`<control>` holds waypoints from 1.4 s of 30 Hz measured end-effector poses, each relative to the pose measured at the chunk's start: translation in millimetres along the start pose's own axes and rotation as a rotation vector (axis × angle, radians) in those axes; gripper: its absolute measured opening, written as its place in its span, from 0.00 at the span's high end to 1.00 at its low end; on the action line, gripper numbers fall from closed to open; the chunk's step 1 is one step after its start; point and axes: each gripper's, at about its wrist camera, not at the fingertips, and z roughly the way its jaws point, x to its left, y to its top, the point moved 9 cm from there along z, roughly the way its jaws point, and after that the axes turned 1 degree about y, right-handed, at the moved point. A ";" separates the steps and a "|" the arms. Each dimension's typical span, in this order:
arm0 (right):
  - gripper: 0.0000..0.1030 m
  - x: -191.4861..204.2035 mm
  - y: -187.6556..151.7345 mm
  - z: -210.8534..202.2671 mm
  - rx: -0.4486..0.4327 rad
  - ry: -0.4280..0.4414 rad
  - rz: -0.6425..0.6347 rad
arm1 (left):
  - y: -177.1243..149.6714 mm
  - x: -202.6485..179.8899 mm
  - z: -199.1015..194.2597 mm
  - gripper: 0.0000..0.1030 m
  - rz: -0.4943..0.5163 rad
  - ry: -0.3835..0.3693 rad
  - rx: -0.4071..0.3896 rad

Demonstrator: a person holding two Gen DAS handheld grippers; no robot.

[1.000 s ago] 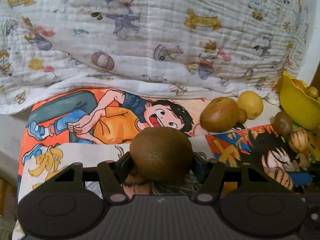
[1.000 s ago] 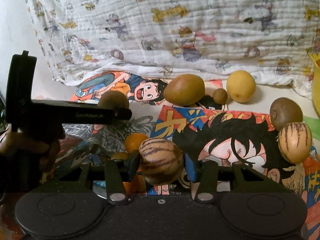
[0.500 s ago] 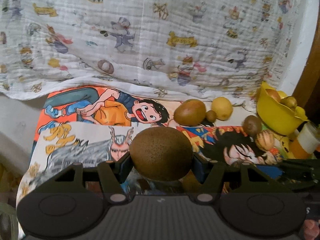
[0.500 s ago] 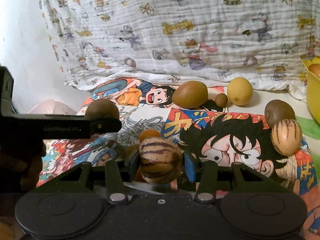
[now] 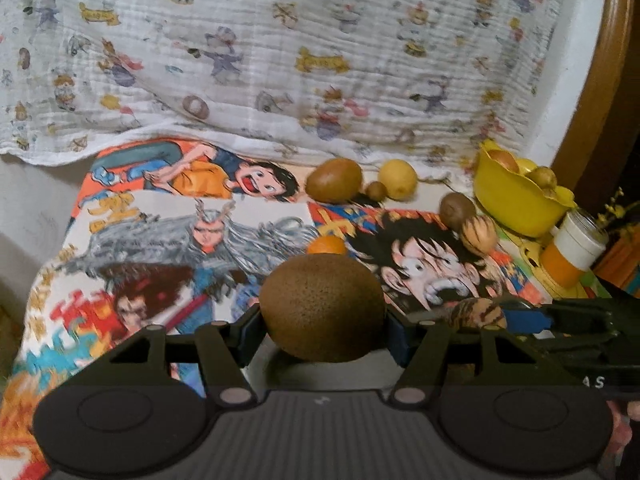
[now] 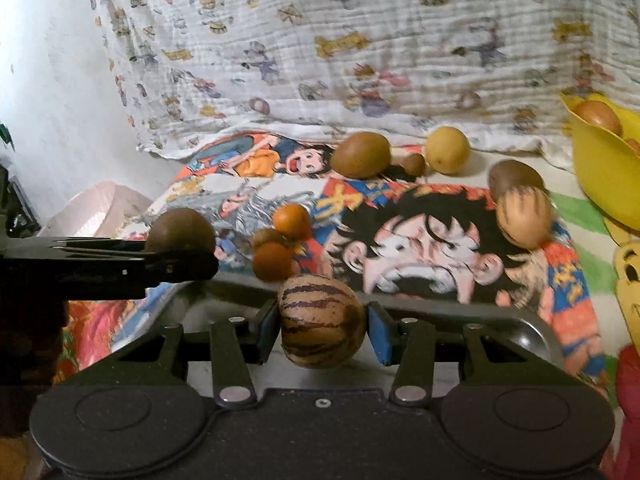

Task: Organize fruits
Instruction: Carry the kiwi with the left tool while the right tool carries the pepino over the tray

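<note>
My left gripper (image 5: 322, 320) is shut on a brown kiwi (image 5: 322, 308) and holds it above the cartoon-print cloth (image 5: 208, 236). My right gripper (image 6: 322, 328) is shut on a striped tan melon-like fruit (image 6: 322, 320), above a metal tray (image 6: 532, 332). In the right wrist view the left gripper (image 6: 180, 258) with its kiwi (image 6: 180, 230) shows at the left. In the left wrist view the right gripper (image 5: 480, 314) shows at the right. On the cloth lie a large brown fruit (image 6: 361, 155), a yellow fruit (image 6: 447, 150), another striped fruit (image 6: 524, 217) and small orange fruits (image 6: 292, 221).
A yellow bowl (image 5: 516, 204) holding fruit stands at the far right, with an orange-and-white cup (image 5: 572, 248) in front of it. A patterned white blanket (image 5: 320, 60) rises behind the cloth. A white wall (image 6: 52, 100) is at the left.
Both grippers have pulled back and risen with their fruits, so more of the cloth shows. The metal tray has come into the right wrist view.
</note>
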 end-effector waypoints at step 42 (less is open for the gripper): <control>0.52 42.9 -77.2 -75.3 0.087 0.133 -0.157 | -104.9 -42.5 -79.9 0.35 -0.009 0.022 0.080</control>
